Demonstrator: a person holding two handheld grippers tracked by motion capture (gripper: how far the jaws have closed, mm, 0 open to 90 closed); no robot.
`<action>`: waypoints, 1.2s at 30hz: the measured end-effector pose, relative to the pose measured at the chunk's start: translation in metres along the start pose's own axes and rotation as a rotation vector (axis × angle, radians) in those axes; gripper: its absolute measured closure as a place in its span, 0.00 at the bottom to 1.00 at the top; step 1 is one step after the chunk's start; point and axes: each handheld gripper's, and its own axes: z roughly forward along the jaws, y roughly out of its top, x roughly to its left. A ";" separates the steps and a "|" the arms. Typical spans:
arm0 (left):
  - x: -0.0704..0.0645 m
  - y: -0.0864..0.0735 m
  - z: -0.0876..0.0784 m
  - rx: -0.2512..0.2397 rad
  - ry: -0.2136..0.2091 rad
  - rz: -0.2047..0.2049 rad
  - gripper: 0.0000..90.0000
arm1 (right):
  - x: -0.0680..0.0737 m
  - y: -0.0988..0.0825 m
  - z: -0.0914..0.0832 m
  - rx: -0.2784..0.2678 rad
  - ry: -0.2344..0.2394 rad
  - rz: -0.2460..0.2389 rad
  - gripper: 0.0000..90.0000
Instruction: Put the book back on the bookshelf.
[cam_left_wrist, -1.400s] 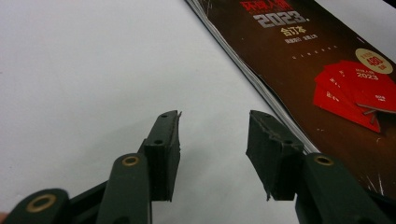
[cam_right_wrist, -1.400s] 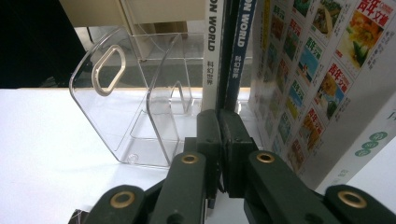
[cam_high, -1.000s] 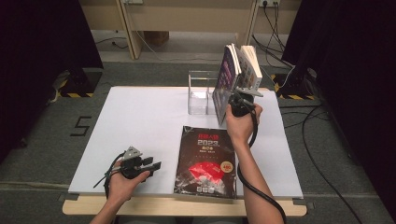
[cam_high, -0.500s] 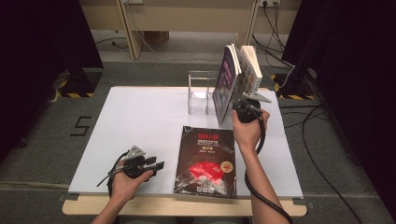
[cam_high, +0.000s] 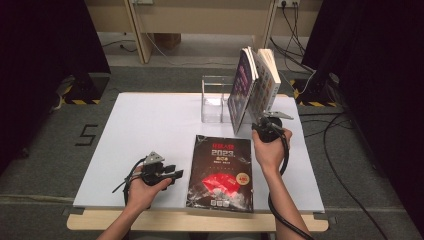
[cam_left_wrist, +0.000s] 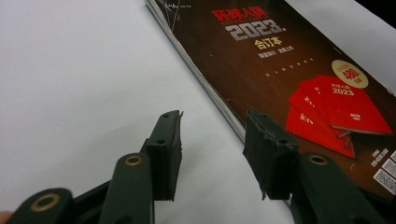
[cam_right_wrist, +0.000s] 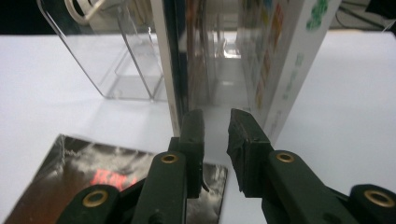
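Magazine (cam_high: 221, 172): lay flat, cover up, at the near edge of the white table (cam_high: 150, 125); long axis ran from the person toward the rack.
Left gripper (cam_left_wrist: 212, 140): just left of the magazine's spine edge; jaws moderately open, empty, had just been closing a little.
Right gripper (cam_right_wrist: 215, 126): farther off, at the upright books (cam_high: 255, 85) in the clear rack (cam_high: 215, 97); jaws narrowly parted, had just been opening, gripping nothing.
Nearer hand: left, judged best placed for the spine edge.

high view: overhead, facing forward-down, far | left gripper view: close, low over white table (cam_left_wrist: 70, 70) | right gripper view: close, level | shared: glossy dark-brown magazine (cam_high: 220, 172)
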 end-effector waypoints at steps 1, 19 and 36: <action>-0.001 0.000 0.002 0.002 -0.001 -0.004 0.63 | -0.001 -0.003 0.001 0.006 -0.001 0.002 0.84; -0.006 -0.006 0.013 0.038 -0.029 -0.023 0.68 | -0.022 -0.037 0.045 0.196 0.038 0.054 0.79; -0.012 -0.010 0.018 0.053 -0.035 -0.032 0.67 | -0.018 -0.030 0.075 0.285 0.057 0.034 0.73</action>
